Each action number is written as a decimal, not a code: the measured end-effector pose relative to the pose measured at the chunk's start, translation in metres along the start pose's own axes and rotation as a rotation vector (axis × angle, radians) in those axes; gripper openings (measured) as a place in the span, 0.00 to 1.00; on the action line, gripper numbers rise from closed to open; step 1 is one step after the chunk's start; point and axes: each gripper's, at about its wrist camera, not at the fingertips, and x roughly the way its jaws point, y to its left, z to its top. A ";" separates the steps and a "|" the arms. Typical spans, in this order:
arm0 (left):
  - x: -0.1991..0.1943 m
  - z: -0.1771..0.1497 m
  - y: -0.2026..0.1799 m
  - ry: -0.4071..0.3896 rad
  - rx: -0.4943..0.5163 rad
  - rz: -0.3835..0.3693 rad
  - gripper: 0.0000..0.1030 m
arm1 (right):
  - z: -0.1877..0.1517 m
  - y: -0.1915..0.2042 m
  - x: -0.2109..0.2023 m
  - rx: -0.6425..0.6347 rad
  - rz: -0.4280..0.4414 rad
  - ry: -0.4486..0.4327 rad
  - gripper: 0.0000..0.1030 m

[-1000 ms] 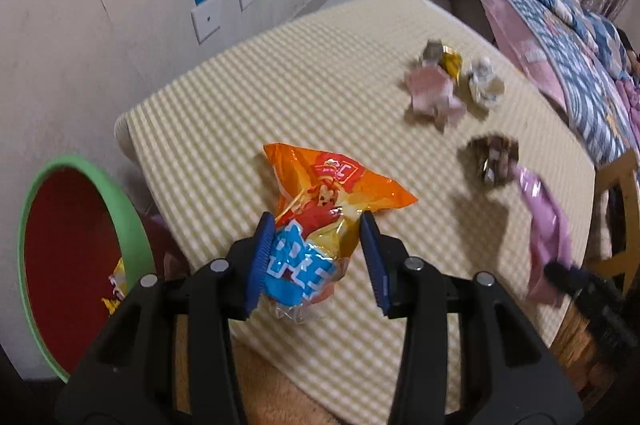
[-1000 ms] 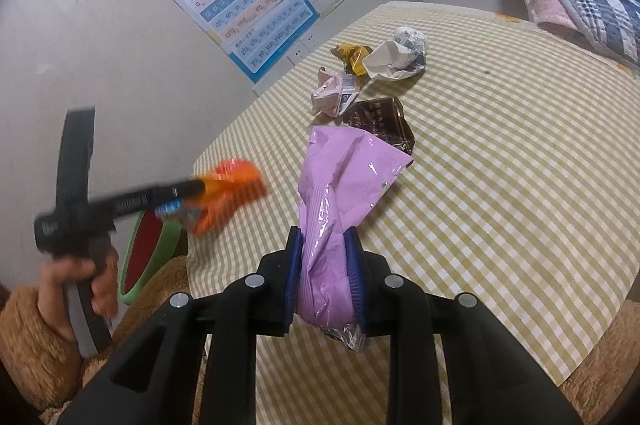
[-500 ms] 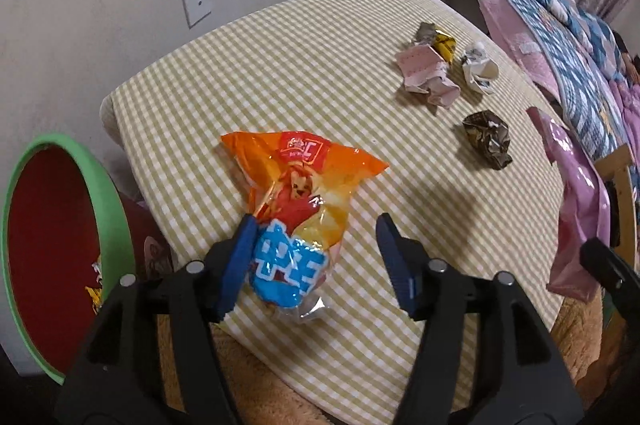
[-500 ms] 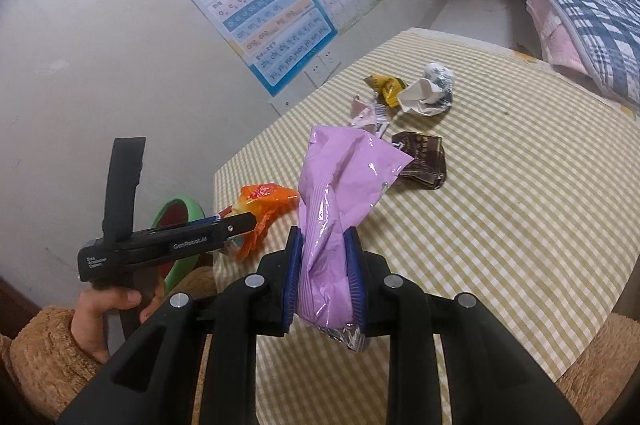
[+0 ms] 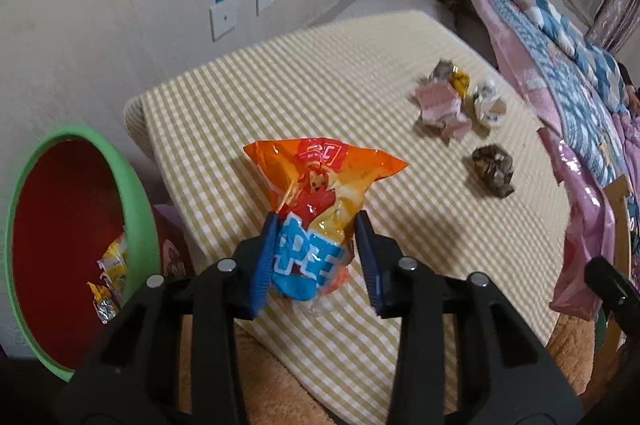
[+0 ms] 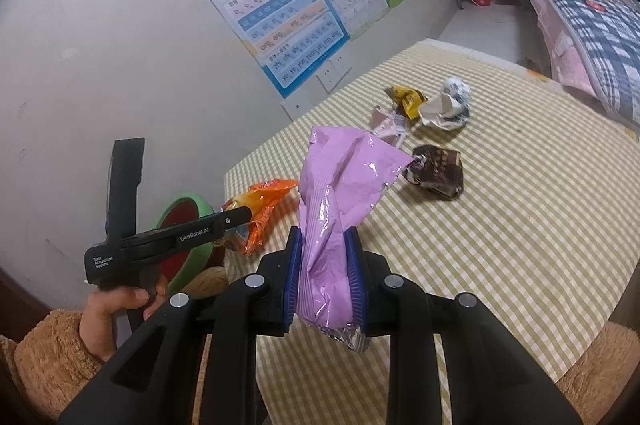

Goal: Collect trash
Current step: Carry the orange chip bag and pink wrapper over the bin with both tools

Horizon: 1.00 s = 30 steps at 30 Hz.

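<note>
My left gripper (image 5: pixel 316 257) is shut on an orange and blue snack bag (image 5: pixel 316 193) and holds it raised over the near edge of the checked table (image 5: pixel 320 97). The bag also shows in the right wrist view (image 6: pixel 260 209). My right gripper (image 6: pixel 324 273) is shut on a pink foil bag (image 6: pixel 340 185), held upright above the table's near side; it also shows in the left wrist view (image 5: pixel 584 221). A green bin with a red inside (image 5: pixel 60 225) stands left of the table with wrappers in it.
On the table lie a brown crumpled wrapper (image 6: pixel 436 173), a pink wrapper (image 5: pixel 440 105), a yellow wrapper (image 6: pixel 408 97) and a white crumpled paper (image 6: pixel 446 107). Posters hang on the wall (image 6: pixel 280 17). A bed (image 6: pixel 592 25) is at the far right.
My left gripper opened around the orange bag on the table, then shut on it and lifted it. My right gripper has kept its hold on the pink bag and risen slightly.
</note>
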 end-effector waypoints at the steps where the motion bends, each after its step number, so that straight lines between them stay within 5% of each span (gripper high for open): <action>1: -0.007 0.001 0.001 -0.022 -0.001 0.000 0.36 | 0.002 0.003 0.000 -0.007 0.003 -0.001 0.23; 12: -0.055 0.005 0.026 -0.182 0.006 0.073 0.36 | 0.026 0.050 0.022 -0.069 0.039 0.031 0.23; 30: -0.078 -0.025 0.106 -0.187 -0.100 0.195 0.36 | 0.010 0.121 0.081 -0.260 0.082 0.169 0.23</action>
